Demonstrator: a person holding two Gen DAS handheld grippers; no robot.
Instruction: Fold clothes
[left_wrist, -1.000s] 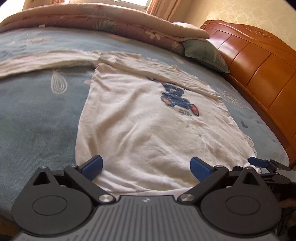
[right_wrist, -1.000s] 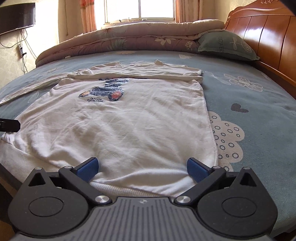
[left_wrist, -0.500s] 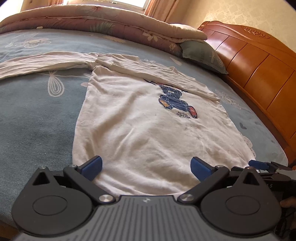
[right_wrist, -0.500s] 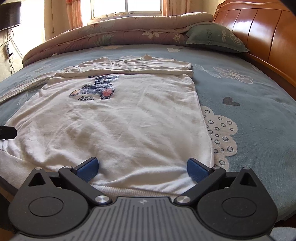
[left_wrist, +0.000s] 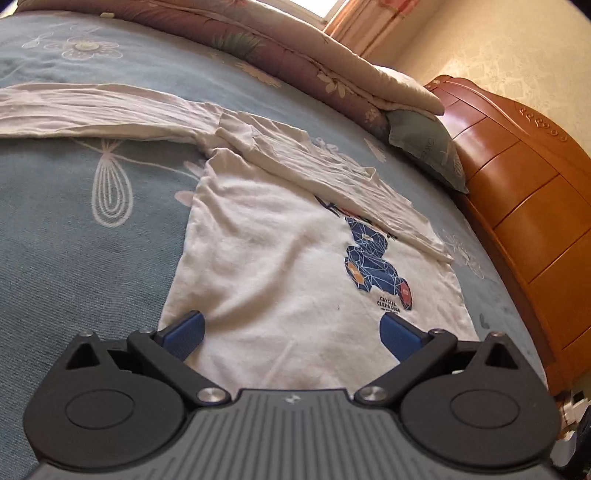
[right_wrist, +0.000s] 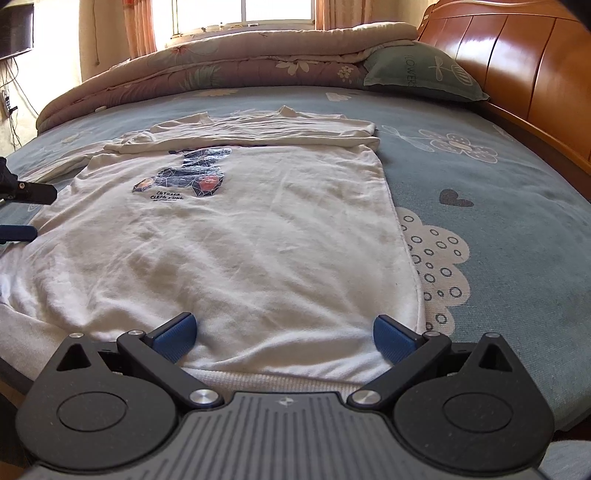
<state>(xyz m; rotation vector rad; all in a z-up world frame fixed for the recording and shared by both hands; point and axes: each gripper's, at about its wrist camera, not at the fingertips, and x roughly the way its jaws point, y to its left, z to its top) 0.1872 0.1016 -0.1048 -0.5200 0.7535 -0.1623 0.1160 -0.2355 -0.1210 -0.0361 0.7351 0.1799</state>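
Lying flat on the bed, print side up: one white long-sleeved shirt, long axis running from the ribbed hem at the near edge of the mattress away to the collar at the far end; one sleeve already folded across the chest above the blue graphic, the other sleeve stretched out sideways over the blue bedcover, on the left gripper's side.

Right gripper: fingers spread wide, clamped on nothing; poised just over the hem, toward the shirt's right-hand edge; the body of the shirt lies straight ahead of the fingers.

Left gripper: fingers likewise apart and empty; set over the lower body near the shirt's left side edge, pointing up the garment toward the outstretched sleeve; its tip also shows at the left margin of the right wrist view.

Judgement: the outstretched sleeve appears the next item to fold in; the left gripper is the nearer of the two, the sleeve lying ahead and to its left; whether either gripper touches the cloth cannot be told.

Surroundings: rolled quilt and green pillow at the far side; wooden headboard along the right.
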